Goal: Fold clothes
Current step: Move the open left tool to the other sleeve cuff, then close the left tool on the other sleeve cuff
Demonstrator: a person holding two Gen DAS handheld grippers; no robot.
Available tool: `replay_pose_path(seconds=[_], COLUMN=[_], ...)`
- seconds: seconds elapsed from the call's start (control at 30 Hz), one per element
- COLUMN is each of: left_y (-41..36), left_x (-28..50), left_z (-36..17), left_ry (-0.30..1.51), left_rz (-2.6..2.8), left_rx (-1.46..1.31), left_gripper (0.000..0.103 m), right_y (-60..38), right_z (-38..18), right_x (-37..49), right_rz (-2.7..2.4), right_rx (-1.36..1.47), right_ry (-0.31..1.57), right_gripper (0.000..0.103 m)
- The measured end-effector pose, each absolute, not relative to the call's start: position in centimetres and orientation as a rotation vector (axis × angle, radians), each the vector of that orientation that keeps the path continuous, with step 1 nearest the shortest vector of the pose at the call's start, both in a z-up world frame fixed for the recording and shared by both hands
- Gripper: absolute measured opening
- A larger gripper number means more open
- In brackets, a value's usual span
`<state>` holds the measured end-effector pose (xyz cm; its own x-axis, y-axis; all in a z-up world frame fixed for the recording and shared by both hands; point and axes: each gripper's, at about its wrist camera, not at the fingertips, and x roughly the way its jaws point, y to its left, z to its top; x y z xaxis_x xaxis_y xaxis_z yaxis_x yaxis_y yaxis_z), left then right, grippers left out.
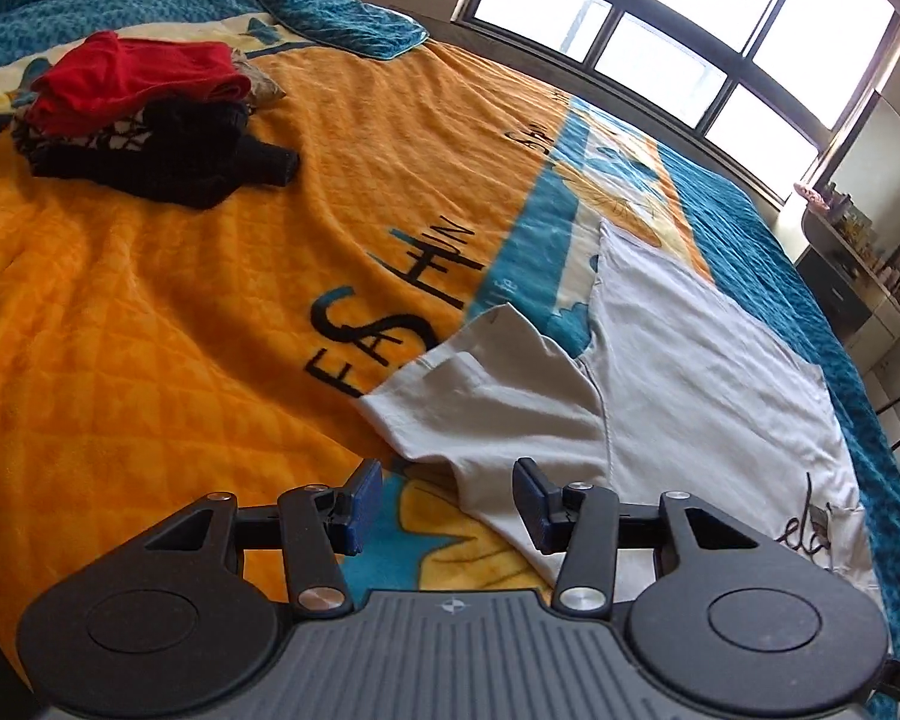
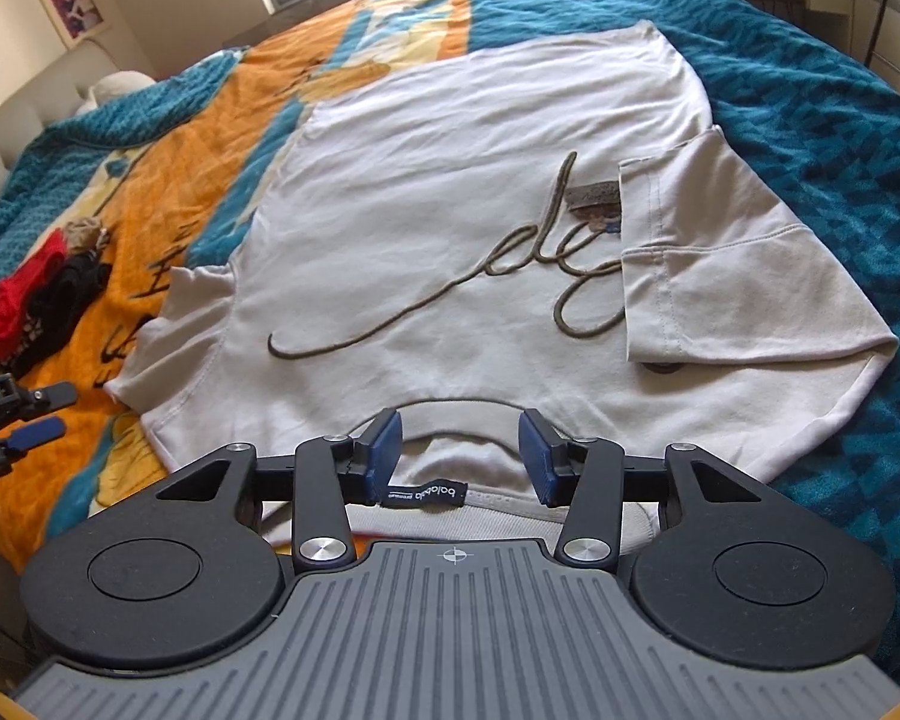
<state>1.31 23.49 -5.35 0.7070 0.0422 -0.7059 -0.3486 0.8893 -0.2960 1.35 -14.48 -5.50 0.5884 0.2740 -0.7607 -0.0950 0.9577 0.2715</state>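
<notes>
Left gripper over T-shirt sleeve, jaws wide, empty | right gripper at collar, jaws wide, empty

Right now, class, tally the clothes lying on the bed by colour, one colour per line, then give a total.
White: 1, the white T-shirt spread flat.
Red: 1, the red garment on top of the pile.
Black: 1, the black garment low in the pile.
Black-and-white patterned: 1, the patterned garment between them.
Beige: 1, the beige garment behind the pile.
Total: 5 that show.
</notes>
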Motion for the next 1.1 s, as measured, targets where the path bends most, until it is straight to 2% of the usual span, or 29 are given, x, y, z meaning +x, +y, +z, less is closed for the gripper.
replay_pose_path(seconds=[0.07,0.23,0.4,0.73,0.8,1.1], left_y=[24.7,28.6,29.3,29.4,29.3,26.7], left_x=[2.4,4.0,4.9,5.6,5.4,6.0], left_z=[-6.1,-9.2,-10.7,-11.8,-11.6,-8.9], left_ry=[0.795,0.823,0.785,0.77,0.75,0.728], left_rz=[0.234,0.274,0.258,0.306,0.306,0.327], left_rx=[-0.489,-0.829,-0.964,-0.991,-0.967,-0.686], left_gripper=[0.046,0.043,0.036,0.015,0.0,0.0], right_y=[-14.2,-13.6,-13.9,-15.1,-15.4,-16.2], right_z=[-5.6,-5.8,-6.0,-6.3,-6.5,-6.8], right_x=[1.6,1.6,1.7,1.5,1.5,1.3], right_rz=[0.215,0.229,0.22,0.201,0.196,0.206], right_rx=[0.224,0.211,0.211,0.234,0.242,0.264], right_ry=[0.922,0.934,0.937,0.942,0.946,0.947], right_gripper=[0.05,0.05,0.05,0.05,0.05,0.05])
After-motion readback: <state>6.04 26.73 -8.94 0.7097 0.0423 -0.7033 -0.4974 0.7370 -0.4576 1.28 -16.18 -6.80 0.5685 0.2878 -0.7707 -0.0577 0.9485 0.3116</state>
